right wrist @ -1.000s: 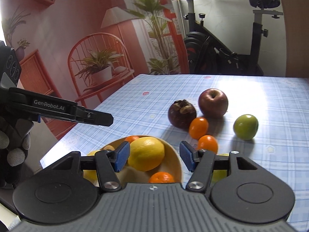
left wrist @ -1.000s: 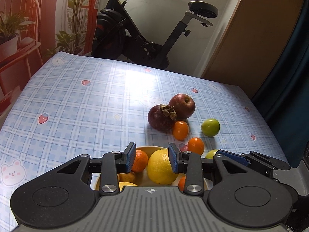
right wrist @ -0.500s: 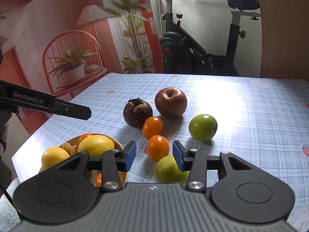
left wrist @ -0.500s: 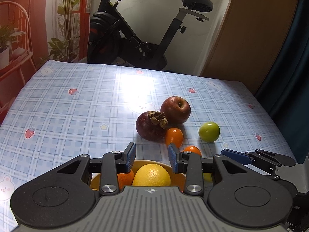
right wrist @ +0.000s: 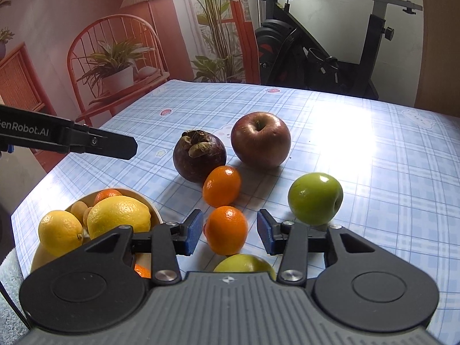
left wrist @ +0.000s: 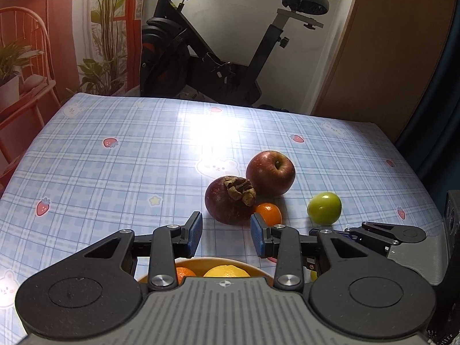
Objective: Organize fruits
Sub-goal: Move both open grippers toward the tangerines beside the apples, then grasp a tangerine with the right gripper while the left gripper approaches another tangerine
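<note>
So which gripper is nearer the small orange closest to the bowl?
Right. The right gripper has that small orange between its open jaws, untouched. The left gripper hangs above the bowl, beside it and aimed past it.

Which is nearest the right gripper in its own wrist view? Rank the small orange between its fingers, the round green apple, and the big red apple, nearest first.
1. Small orange, between the open right gripper fingers.
2. Round green apple, ahead, to the right.
3. Big red apple, farthest back, beside the dark mangosteen.
</note>
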`<state>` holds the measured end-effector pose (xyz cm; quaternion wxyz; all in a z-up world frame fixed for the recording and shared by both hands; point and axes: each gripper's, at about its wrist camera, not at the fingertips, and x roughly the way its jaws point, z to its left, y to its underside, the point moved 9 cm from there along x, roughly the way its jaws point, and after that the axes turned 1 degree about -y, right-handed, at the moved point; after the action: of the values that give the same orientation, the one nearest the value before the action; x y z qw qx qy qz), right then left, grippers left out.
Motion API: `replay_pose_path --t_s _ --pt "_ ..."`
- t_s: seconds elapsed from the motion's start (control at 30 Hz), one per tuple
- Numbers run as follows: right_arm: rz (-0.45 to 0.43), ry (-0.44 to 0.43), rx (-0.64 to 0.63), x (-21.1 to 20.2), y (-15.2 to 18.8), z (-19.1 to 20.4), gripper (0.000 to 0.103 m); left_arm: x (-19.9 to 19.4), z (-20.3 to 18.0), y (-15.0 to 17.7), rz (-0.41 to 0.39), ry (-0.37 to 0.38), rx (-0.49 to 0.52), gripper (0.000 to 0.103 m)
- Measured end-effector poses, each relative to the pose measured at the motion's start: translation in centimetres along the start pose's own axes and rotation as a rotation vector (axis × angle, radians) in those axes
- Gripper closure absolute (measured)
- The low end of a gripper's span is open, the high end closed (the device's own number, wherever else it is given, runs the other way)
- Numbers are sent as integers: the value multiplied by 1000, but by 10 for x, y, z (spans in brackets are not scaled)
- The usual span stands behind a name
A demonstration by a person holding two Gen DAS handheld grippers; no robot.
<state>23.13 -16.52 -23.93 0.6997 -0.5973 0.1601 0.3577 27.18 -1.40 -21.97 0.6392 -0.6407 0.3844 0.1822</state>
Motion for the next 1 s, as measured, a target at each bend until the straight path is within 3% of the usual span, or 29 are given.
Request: replay_pose_path --t_s 0.43,0.7,1.0 --pt "21 -91 36 9 4 -10 65 15 -8 -2 44 -16 16 65" --pt "-192 -98 94 -29 -5 -34 65 28 -25 7 73 2 36 67" --pt "-292 -42 125 -56 -3 -59 65 50 -54 6 88 3 110 67"
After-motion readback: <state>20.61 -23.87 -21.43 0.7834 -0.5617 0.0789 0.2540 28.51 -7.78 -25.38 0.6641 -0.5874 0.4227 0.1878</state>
